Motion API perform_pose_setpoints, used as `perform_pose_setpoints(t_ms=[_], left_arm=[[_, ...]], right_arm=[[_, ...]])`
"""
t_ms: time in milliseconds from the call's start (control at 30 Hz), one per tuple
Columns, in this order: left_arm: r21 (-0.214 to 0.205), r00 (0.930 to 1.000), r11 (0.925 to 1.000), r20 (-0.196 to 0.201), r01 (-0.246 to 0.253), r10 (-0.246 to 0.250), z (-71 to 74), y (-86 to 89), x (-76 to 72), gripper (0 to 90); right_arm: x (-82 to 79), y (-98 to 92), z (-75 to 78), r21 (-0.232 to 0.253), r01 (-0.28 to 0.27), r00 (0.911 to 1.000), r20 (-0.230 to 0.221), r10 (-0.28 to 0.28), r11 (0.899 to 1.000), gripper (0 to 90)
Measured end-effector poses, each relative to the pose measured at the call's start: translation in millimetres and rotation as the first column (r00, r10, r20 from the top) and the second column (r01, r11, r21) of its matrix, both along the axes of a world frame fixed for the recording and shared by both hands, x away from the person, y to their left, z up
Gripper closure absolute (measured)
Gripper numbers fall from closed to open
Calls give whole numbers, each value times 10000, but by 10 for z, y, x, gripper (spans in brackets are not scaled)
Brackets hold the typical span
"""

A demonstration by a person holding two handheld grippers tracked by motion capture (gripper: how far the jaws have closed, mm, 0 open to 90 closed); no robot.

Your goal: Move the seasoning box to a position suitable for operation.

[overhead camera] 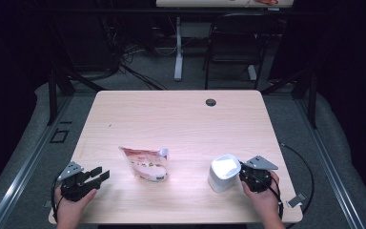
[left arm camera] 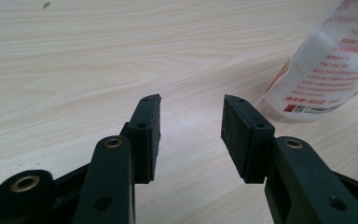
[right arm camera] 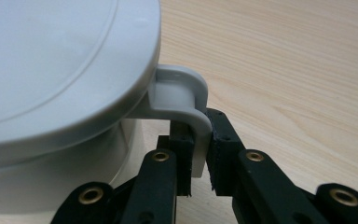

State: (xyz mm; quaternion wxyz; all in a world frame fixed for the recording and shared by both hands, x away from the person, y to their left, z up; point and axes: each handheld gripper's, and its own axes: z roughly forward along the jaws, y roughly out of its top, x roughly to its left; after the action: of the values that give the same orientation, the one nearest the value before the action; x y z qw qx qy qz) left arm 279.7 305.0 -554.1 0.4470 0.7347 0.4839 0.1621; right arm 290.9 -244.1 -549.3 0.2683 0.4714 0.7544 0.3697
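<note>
Counting on the bench [overhead camera: 171, 119]: one white container [overhead camera: 223, 173], one printed pouch [overhead camera: 146, 164], one cable hole [overhead camera: 211, 102]. Counting hand-held grippers: two, a left hand-held gripper [overhead camera: 100, 175] and a right hand-held gripper [overhead camera: 242, 171]. Counting beyond: one chair [overhead camera: 236, 40].

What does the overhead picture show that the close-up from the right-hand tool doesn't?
High view alone: the whole table, a pouch standing left of centre, the left gripper open and apart from the pouch, both hands, and a chair beyond the table.

Right gripper view alone: the container's grey handle curving down between the two black pads, which press on it from both sides.

Both: the white lidded container, the right gripper at its side, and the pale wood tabletop.
</note>
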Motion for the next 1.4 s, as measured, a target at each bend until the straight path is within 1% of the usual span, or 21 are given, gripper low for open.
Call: perform_pose_setpoints(t_ms=[67,133,200,267,533,667,700,833,867,933,967,1000,1033,1067,1133,1167,1200,1267,1300,1367,1400], left_arm=[[10,10000,10000,-2,10,-10,0,-2,0,575],[9,10000,10000,-2,9,-9,0,-4,1,575],[19,10000,10000,-6,11,-11,0,-6,1,575],[29,10000,10000,29,36,-36,-4,-14,5,576],[82,10000,9999,-22,79,-79,-4,-24,6,576],[87,10000,9999,-18,89,-89,-6,-27,6,576],[89,10000,9999,-18,94,-94,-7,-29,6,577],[84,9999,9999,-16,105,-105,-10,-32,5,577],[91,9999,9999,-17,108,-108,-10,-31,4,577],[91,9999,9999,-34,119,-119,-10,-30,2,577],[102,9999,9999,-39,125,-125,-11,-30,1,577],[107,9999,9999,-47,132,-131,-12,-30,1,576],[107,9999,9999,-60,132,-131,-13,-31,-1,576],[111,9999,9999,-56,129,-129,-13,-30,-2,577],[102,9999,9999,-55,120,-119,-14,-28,-2,576],[111,9999,9999,-52,109,-108,-13,-28,-1,576],[111,9999,9999,-52,109,-108,-13,-28,-1,576],[98,9999,9999,-35,104,-103,-12,-29,0,576],[104,9999,9999,-37,101,-101,-10,-30,0,576],[85,10000,9999,-11,88,-88,-10,-34,4,575],[107,10000,9999,1,85,-85,-11,-37,10,575]], right_arm=[[-4,23,4,66,41,10000,-70,-41,10000,817],[-6,41,11,-17,55,9999,-117,-55,10000,817],[-5,53,5,14,94,9999,-60,-94,10000,817],[-7,85,12,-22,108,9999,-124,-108,9999,818],[-2,180,10,-5,251,9996,-136,-251,9997,816],[-4,259,10,-7,330,9994,-120,-330,9995,816],[-10,306,14,-5,346,9992,-176,-346,9994,815],[-18,375,16,28,274,9994,-194,-273,9996,814],[-26,414,21,53,222,9994,-257,-221,9997,811],[-32,427,23,130,170,9994,-308,-166,9998,806],[-47,429,35,489,-48,9994,-335,64,9988,768],[-56,423,46,647,-166,9993,-328,187,9978,749],[-56,423,46,647,-166,9993,-328,187,9978,749],[-82,407,57,690,-296,9990,-306,318,9972,726],[-94,402,54,735,-366,9989,-262,386,9966,724],[-119,377,63,679,-536,9981,-278,556,9962,733],[-119,377,63,679,-536,9981,-278,556,9962,733],[-149,339,70,698,-825,9957,-359,851,9941,777],[-149,339,70,698,-825,9957,-359,851,9941,777],[-183,325,77,723,-1006,9937,-425,1038,9923,782],[-198,320,83,646,-1076,9928,-462,1107,9921,782]])
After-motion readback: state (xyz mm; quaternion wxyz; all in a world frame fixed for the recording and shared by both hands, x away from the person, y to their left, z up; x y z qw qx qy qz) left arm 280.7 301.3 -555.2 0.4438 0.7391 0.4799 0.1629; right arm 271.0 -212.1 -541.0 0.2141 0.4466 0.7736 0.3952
